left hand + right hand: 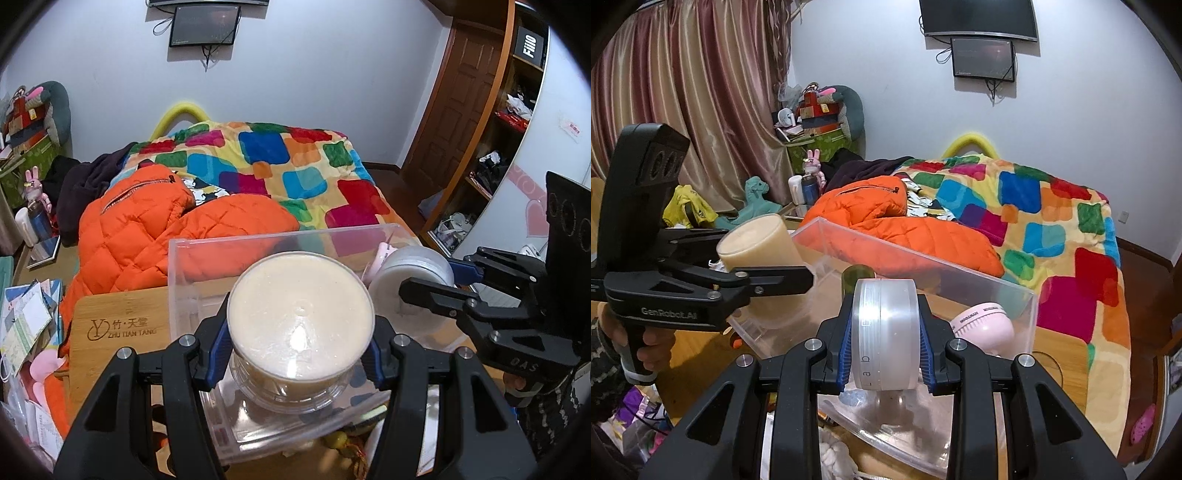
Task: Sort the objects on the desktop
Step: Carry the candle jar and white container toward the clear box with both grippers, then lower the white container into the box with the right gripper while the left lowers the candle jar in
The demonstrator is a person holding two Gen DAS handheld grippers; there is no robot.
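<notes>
Taking the clear plastic bin (192,258) as the landmark and going from left to right: a bamboo board (118,332) stamped with a logo is lying just left of the bin, and an orange quilted jacket (147,236) is spreading over the bed behind it, partly seen through the bin's far wall. A patchwork blanket (280,162) is covering the bed beyond.

Over the bin's left part, the left gripper (299,354) is clamping one cream-filled round jar (299,317) by its sides, its blue pads (218,347) pressing both flanks; the jar's wide lid is blocking most of the bin floor below. The jar seems to be hanging just above the floor, though the glare makes that hard to judge.

Over the bin's right part, the right gripper (886,358) is squeezing one frosted white round tin (886,332) on edge between narrow-set pads (846,354). In the bin's far right corner one pink fan (982,325) is lying against the wall, just beside the tin. A dark green object (858,275) is peeking from behind the tin, too hidden to name.

That is two grippers, two round containers, one fan, one bin.
</notes>
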